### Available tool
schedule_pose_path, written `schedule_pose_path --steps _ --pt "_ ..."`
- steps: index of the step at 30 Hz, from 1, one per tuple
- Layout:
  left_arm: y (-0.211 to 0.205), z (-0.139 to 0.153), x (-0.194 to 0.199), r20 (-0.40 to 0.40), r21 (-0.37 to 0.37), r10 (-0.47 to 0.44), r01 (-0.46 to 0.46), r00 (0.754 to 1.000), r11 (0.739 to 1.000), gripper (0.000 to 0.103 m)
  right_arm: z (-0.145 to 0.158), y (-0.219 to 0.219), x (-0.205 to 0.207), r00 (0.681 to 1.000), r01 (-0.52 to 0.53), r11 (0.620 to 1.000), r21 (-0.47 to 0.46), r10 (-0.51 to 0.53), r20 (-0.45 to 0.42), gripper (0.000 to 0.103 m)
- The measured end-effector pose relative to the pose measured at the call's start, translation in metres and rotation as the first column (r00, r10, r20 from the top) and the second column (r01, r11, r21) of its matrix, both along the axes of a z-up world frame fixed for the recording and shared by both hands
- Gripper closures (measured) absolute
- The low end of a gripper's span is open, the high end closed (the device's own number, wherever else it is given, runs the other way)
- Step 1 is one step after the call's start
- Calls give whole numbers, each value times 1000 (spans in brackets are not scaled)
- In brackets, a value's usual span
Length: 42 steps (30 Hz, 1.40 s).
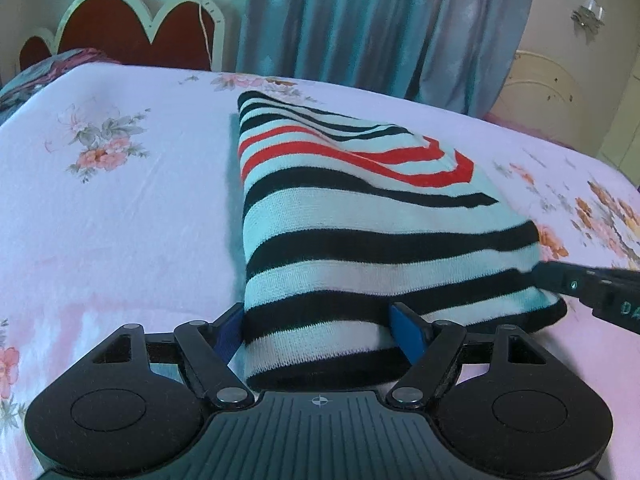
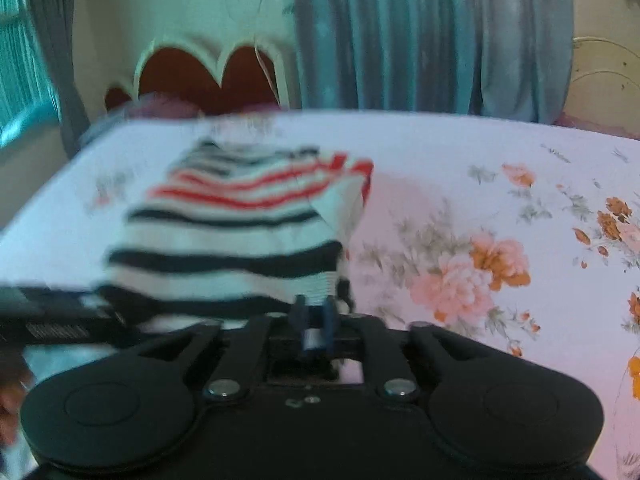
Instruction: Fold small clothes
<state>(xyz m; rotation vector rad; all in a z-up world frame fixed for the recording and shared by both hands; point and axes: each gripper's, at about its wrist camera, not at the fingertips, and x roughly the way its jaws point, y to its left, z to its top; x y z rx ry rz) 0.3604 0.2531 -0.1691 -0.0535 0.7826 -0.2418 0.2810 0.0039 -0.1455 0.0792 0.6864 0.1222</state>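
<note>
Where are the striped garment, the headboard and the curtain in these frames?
striped garment (image 1: 360, 248): left wrist view, middle of its folded top.
headboard (image 1: 120, 28): left wrist view, its red padded panel.
curtain (image 2: 420, 32): right wrist view, its hanging folds.

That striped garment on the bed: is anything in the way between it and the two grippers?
Nothing visible. The striped garment already lies between the wide-set fingers of the left gripper, and the right gripper is pinched on its near edge. Around it there is only the floral bedsheet.

In the right wrist view the black, white and red striped knit garment (image 2: 224, 236) is blurred; its near edge is hidden behind the jaws.
</note>
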Motion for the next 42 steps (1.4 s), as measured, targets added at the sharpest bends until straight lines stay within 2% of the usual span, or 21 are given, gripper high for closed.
schedule_pose_path --steps 3,5,8,12,13,16,18,19,20,21,23,27,31,32,38,42 --pt "-1 2 -3 8 15 -4 4 1000 1000 27 -2 14 -2 999 -40 997 -64 39 -8 90" --pt "-1 3 -4 8 16 -4 4 1000 1000 27 -13 16 5 998 -30 995 -97 24 -60 96" --pt "-3 7 -6 17 29 -5 5 1000 1000 27 -14 13 11 996 -4 998 -64 -2 -95 97" --pt "-1 16 -11 30 21 4 -5 1000 1000 27 -11 15 7 989 -45 997 -57 37 -143 96" --pt "0 20 -14 35 19 5 -6 999 1000 27 -8 14 4 990 -39 998 -52 31 -140 94" --pt "1 30 -21 44 2 0 0 999 1000 27 9 8 -12 995 -9 999 40 13 -98 83" --pt "0 38 -27 46 -7 -1 1 999 1000 26 16 7 -21 996 -1 999 48 5 -86 81" --pt "0 43 -29 46 -15 0 1 999 1000 23 20 6 -26 997 4 999 53 0 -79 81" --pt "1 48 -32 44 -23 3 -2 999 1000 12 23 5 -31 997 6 998 60 -1 -75 80" --pt "1 53 -35 46 -25 13 -12 999 1000 6 26 4 -34 997 9 998 66 -4 -76 79" --pt "2 63 -43 53 -32 16 -14 998 999 1 33 1 -42 996 14 997 81 -7 -86 65" --pt "4 81 -59 25 -14 33 -33 999 999 0 41 -5 -55 992 17 990 140 1 -128 57" --pt "9 100 -84 -17 30 104 -103 994 994 0 49 -12 -71 985 16 977 210 21 -173 46" --pt "10 105 -92 -10 45 116 -115 993 992 0 52 -13 -77 984 9 974 226 32 -175 42" --pt "1 145 -164 109 93 119 -130 987 987 0 79 -19 -128 989 -48 966 256 82 -123 34" --pt "-8 168 -213 122 42 124 -130 985 991 0 100 -29 -174 993 -83 961 265 102 -61 30"
